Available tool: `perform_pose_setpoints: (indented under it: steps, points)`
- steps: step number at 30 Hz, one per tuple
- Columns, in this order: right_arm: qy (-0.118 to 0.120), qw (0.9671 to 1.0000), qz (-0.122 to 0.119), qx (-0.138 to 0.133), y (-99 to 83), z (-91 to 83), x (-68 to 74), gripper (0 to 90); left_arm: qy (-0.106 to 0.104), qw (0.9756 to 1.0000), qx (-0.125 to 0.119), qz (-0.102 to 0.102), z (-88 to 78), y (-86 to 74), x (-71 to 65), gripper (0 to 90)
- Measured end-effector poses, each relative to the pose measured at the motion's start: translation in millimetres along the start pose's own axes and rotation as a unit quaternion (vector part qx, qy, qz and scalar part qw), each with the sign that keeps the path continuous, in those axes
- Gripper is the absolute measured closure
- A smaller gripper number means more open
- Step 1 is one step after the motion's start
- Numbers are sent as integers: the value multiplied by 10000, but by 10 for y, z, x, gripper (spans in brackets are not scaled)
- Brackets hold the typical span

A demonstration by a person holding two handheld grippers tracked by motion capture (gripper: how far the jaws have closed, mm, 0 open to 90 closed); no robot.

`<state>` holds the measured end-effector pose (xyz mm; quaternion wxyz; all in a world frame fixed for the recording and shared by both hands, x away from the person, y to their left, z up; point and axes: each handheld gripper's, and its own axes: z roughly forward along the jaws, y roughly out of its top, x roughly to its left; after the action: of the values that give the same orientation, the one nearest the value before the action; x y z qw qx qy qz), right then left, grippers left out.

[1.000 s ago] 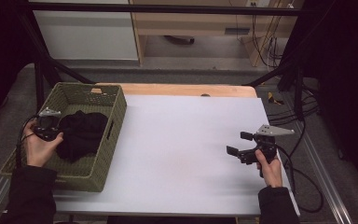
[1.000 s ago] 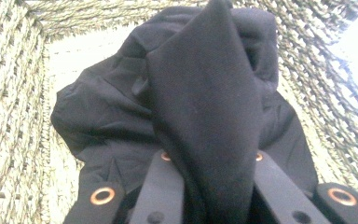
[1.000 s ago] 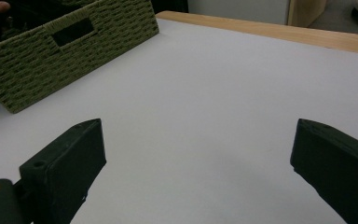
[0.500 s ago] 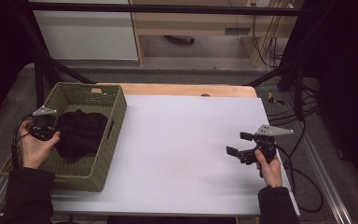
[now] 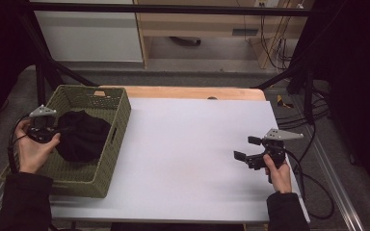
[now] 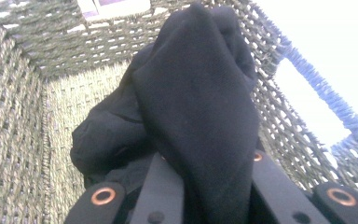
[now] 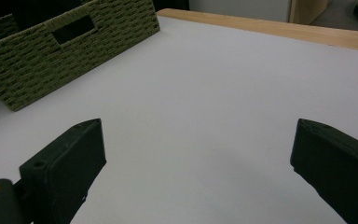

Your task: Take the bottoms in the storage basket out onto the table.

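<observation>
The white table (image 5: 192,159) takes most of the high view, with a strip of bare wood along its far edge. On its left side stands a green woven basket (image 5: 107,144), a long rectangular one with a handle slot cut in the wall that faces the middle of the table; this same wall and slot appear in the right gripper view at the upper left (image 7: 70,42). Inside the basket lies a black cloth (image 5: 82,137), bunched into a soft heap that covers a large part of the basket floor. In the left gripper view the cloth (image 6: 200,116) rises in a thick fold between the two black jaws, with the woven walls (image 6: 23,130) around it and the rest of the cloth resting lower on the basket bottom. The left gripper (image 5: 53,137) is at the left rim of the basket, held by the person's left hand (image 5: 31,151), and its jaws are closed on this fold of cloth. The right gripper (image 5: 246,150) is well apart from the basket, over the bare right part of the table, held by the right hand (image 5: 279,175); its jaws stand wide apart with nothing between them.
</observation>
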<state>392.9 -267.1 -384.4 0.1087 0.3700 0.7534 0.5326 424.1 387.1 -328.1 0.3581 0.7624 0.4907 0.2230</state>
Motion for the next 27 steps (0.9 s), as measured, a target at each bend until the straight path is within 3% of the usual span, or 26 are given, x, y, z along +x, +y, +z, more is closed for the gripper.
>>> perform_pose_setpoints:
  steps: [27]
  points:
    - [3,10000,8,-2,4,-7,-1,37,-87,9993,-185,307,-313,208,-124,855]
